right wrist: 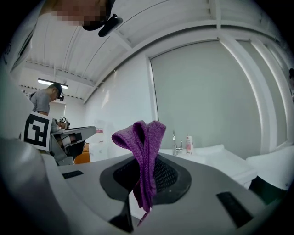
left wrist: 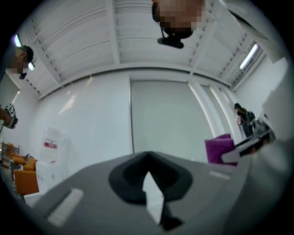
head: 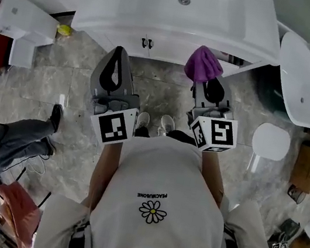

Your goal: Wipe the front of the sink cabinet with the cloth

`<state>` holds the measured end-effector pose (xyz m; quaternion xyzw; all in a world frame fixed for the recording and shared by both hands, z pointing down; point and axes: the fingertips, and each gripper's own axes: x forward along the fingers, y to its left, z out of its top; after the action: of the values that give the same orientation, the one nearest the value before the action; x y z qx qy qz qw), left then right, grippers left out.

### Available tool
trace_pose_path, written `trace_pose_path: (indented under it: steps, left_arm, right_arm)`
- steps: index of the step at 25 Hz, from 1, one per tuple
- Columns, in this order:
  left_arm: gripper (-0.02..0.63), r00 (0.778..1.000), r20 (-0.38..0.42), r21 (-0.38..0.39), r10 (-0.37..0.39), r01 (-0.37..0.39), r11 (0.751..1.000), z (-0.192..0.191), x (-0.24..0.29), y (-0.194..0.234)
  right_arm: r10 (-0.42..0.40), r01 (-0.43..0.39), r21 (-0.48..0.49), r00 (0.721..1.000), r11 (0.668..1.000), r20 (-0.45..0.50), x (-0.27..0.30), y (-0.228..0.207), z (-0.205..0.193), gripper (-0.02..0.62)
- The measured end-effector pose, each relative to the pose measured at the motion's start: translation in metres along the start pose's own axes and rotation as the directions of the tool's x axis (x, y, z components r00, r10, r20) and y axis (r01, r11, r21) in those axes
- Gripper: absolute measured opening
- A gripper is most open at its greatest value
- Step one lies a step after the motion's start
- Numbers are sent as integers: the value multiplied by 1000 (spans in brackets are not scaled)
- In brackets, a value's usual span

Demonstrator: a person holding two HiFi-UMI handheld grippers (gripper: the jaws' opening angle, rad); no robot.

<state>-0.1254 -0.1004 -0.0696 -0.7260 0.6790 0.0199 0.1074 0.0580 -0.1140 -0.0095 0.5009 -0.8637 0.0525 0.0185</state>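
Purple knitted cloth [right wrist: 146, 147], judged soft, light and floppy, is pinched at a fold between the closed jaws of the right gripper [head: 210, 88], just before the white sink cabinet [head: 156, 48]. The left gripper [head: 117, 60] is closed on nothing.

White T-shirt [head: 158, 171], daisy print

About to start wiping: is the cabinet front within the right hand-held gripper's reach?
Probably yes: the right hand-held gripper holds the cloth up near the cabinet front, with nothing visible between them.
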Motion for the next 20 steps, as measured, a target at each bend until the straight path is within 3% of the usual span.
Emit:
trace_pose_path:
  steps: [6,16,20]
  left_arm:
    - [5,996,-19,-5,-84,84,996,-16,-4,22]
    - [5,983,-50,-74,-179,175,982,-39,-10,49]
    - [5,986,-58,-82,-155,150,985,-43,-17,58]
  right_arm:
    - [-115,115,-1,993,993,-8,-13,18,-4,55]
    - [-216,216,21,976,976,-5,-14,54,-14,55]
    - [-213,213,31,977,977,-8,-15,61,-17,55]
